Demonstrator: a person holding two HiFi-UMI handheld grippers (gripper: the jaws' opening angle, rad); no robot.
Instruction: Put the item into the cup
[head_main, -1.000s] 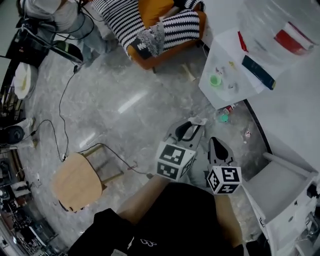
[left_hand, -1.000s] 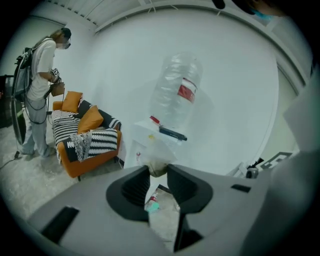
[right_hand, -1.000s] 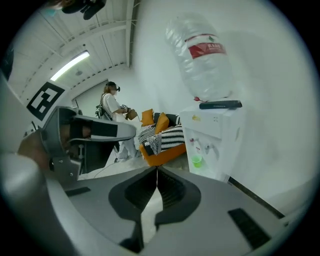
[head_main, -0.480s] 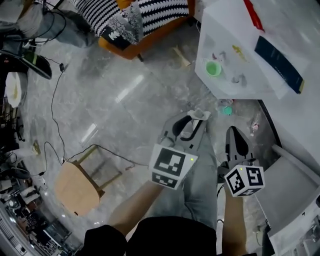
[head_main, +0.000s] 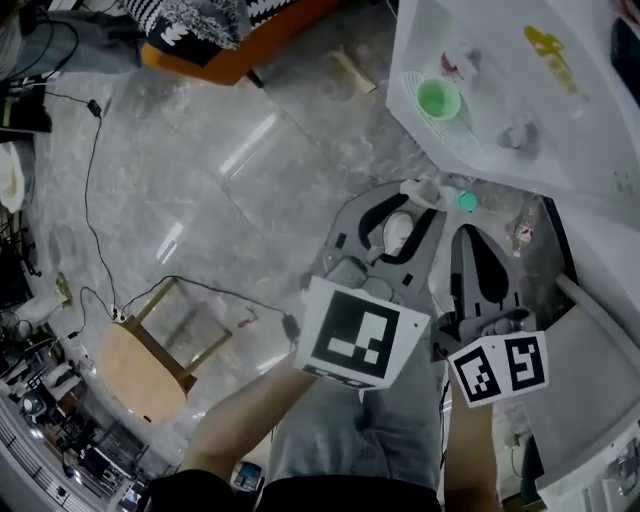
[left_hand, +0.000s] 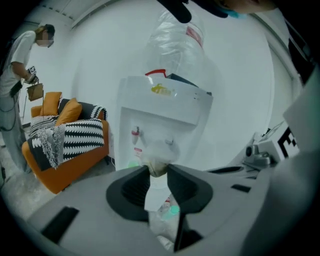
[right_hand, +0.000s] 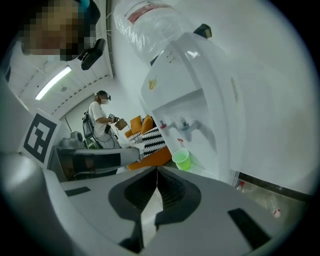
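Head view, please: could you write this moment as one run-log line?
left claw: shut on item | right claw: shut, empty | green cup: on dispenser, item not in it

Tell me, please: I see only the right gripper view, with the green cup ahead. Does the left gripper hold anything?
Observer: Yes. In its own view the left gripper pinches a small pale item at the jaw tips.
Operator: Is it over the cup?
Observer: No. In the head view it is short of the cup and apart from it.
Operator: Is the cup free inside?
Observer: The head view looks down into it. I see only green there, nothing else.
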